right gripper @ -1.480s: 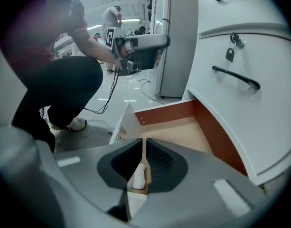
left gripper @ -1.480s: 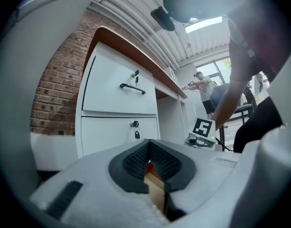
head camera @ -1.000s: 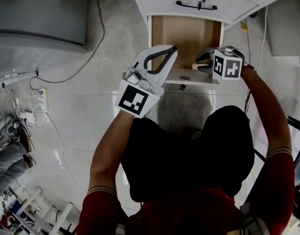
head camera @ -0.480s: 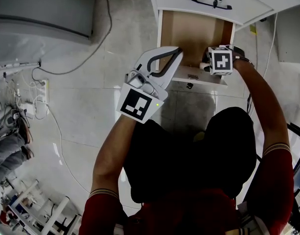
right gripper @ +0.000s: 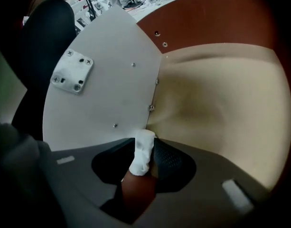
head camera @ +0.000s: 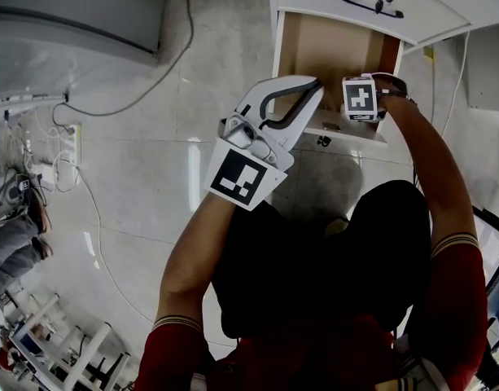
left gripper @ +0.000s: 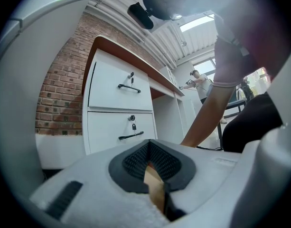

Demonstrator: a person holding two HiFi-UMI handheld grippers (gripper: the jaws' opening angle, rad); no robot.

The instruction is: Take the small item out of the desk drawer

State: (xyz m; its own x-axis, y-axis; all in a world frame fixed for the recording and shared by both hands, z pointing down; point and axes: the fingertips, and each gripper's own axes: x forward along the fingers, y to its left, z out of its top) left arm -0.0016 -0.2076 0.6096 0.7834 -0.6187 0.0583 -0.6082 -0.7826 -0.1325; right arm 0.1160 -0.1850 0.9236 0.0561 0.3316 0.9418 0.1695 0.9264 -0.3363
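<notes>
Right gripper [right gripper: 143, 164] (jaws have just been opening, now wide apart) points down into the drawer [right gripper: 221, 103]; the small white item [right gripper: 144, 148] lies between them, unclamped, lengthwise along the jaws; left gripper [left gripper: 148, 161] closed, empty, further off

Off-task stuff around me: grey cabinet [head camera: 70, 15] sat at the upper left of the head view, with a black cable [head camera: 182, 39] looping beside it over the tiled floor [head camera: 151, 186]. White power strip [head camera: 74, 141] lay near the left edge, someone's legs [head camera: 9, 243] below it, and a white rack [head camera: 62, 349] at bottom left. Left gripper view had a brick wall [left gripper: 60, 84] at left, corrugated ceiling [left gripper: 150, 37] up top and a person [left gripper: 198, 84] at centre right.
</notes>
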